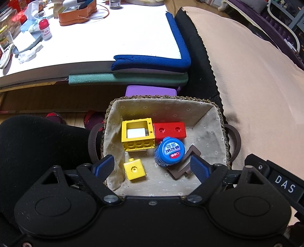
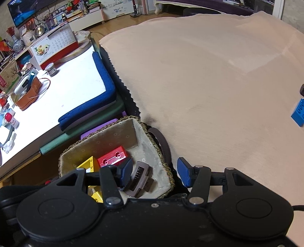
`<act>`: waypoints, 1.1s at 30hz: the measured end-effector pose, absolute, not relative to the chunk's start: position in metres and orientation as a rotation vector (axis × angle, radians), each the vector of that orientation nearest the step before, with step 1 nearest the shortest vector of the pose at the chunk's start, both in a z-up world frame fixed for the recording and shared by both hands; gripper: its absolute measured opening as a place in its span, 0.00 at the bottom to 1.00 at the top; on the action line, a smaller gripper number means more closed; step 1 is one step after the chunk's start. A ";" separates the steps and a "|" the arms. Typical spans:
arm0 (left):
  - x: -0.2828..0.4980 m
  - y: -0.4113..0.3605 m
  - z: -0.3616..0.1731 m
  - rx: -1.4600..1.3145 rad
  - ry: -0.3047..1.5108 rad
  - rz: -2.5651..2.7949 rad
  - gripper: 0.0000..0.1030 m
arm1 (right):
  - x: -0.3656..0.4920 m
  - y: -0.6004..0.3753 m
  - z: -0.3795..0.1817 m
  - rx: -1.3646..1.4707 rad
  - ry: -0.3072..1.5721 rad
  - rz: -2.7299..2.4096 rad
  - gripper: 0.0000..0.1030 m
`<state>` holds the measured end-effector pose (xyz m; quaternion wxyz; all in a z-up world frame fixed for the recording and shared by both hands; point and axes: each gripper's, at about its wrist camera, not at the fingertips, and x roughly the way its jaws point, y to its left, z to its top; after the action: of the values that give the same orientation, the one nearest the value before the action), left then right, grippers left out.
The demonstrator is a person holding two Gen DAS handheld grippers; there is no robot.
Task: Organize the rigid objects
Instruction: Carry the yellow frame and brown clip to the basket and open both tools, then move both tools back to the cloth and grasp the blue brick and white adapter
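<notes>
A woven basket [image 1: 216,129] with cloth lining holds a yellow window brick [image 1: 137,135], a red brick [image 1: 169,130], a small yellow cube [image 1: 134,169], a blue-capped bottle [image 1: 169,152] and a brown clip [image 1: 185,163]. My left gripper [image 1: 152,167] is open and empty just above the basket's near side. My right gripper [image 2: 154,172] is open and empty over the basket's [image 2: 165,171] right rim, above the brown clip [image 2: 138,178]. The red brick [image 2: 112,156] shows there too. A blue brick [image 2: 298,112] lies on the peach cloth at the far right.
The peach cloth [image 2: 209,85] covers the surface right of the basket. A white table [image 1: 114,38] with blue padding [image 1: 182,55], an orange case [image 1: 76,13] and a small bottle [image 1: 44,29] stands behind. A purple box [image 1: 150,91] sits behind the basket. Dark clothing [image 1: 38,152] is at left.
</notes>
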<state>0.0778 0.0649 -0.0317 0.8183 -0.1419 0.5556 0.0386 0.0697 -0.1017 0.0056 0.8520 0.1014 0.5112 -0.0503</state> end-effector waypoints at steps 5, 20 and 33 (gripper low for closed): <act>0.077 0.061 -0.030 -0.282 1.181 0.066 0.81 | 0.068 -0.107 0.006 0.219 1.075 -0.120 0.50; 0.072 0.042 -0.026 -0.187 1.149 0.003 0.86 | 0.056 -0.140 0.006 0.252 1.063 -0.172 0.50; 0.062 0.003 -0.018 -0.052 1.088 -0.142 0.86 | 0.032 -0.197 0.004 0.334 1.034 -0.255 0.51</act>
<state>0.0622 0.0030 -0.0175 0.8530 -0.0247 0.5170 -0.0676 0.0320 -0.1973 0.0044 0.8482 0.1586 0.4907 -0.1209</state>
